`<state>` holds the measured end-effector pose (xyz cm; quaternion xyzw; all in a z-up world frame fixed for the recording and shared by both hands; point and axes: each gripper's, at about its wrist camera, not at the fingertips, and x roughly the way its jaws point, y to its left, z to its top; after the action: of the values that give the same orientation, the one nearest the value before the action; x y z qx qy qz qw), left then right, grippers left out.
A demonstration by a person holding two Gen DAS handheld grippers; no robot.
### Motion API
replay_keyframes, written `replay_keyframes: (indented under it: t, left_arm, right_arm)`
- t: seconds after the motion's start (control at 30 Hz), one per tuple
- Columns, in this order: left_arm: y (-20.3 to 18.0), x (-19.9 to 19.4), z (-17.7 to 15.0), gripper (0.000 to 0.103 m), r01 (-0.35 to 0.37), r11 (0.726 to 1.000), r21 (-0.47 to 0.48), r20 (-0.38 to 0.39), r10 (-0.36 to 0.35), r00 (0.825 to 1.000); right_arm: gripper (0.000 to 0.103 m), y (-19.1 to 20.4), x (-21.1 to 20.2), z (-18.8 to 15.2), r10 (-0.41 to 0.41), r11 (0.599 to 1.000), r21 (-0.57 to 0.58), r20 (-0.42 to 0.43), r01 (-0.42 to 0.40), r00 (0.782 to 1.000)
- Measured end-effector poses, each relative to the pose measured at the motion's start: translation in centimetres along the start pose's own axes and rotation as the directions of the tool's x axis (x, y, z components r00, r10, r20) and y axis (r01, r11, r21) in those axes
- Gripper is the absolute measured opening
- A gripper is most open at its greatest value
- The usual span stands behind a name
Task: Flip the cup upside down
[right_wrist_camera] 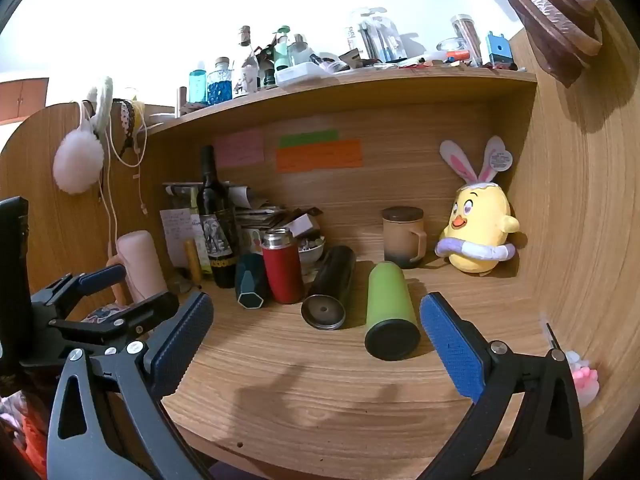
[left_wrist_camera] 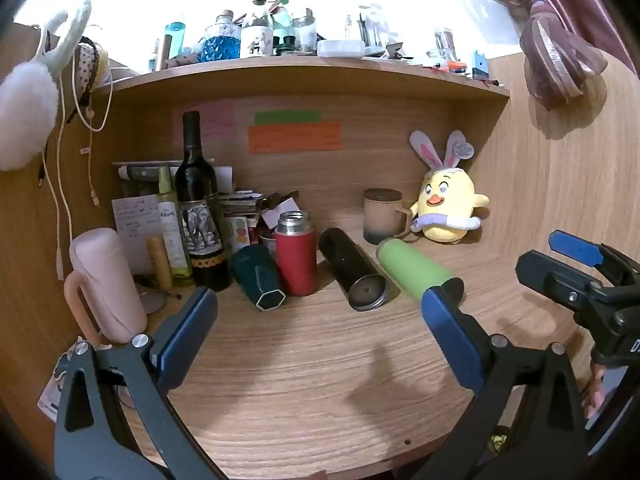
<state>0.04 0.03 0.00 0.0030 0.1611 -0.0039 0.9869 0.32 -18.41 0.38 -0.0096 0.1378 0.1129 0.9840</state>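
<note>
A green cup (right_wrist_camera: 389, 309) lies on its side on the wooden desk (right_wrist_camera: 320, 392), dark end toward me; it also shows in the left wrist view (left_wrist_camera: 412, 268). A black cup (right_wrist_camera: 332, 284) lies on its side left of it, also in the left wrist view (left_wrist_camera: 354, 270). A red flask (right_wrist_camera: 282, 266) stands upright, and a dark teal cup (right_wrist_camera: 250, 282) leans beside it. My right gripper (right_wrist_camera: 316, 340) is open and empty, in front of the green cup. My left gripper (left_wrist_camera: 320, 328) is open and empty, short of the cups.
A wine bottle (left_wrist_camera: 198, 204), a pink mug (left_wrist_camera: 106, 284) and a spray bottle (left_wrist_camera: 170, 224) crowd the left. A brown lidded mug (left_wrist_camera: 384, 216) and a yellow plush chick (left_wrist_camera: 448, 204) stand at the back right. A cluttered shelf (left_wrist_camera: 304, 70) hangs overhead.
</note>
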Motion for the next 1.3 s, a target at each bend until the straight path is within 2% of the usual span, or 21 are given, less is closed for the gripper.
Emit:
replay_keyframes:
  t: [0.33,1.3]
  left_arm:
    - [-0.5,-0.9,0.9,0.103,-0.010,1.000,0.013,0.024,0.010,1.000]
    - [-0.8,-0.6,0.2,0.103,-0.008,1.000,0.024,0.035,0.007,0.999]
  right_arm:
    - [0.103,0.1,0.2,0.1,-0.010,1.000,0.002,-0.001,0.010,1.000]
    - [0.103,-0.1,-0.2,0.1,-0.005,1.000,0.007,0.009,0.005,1.000]
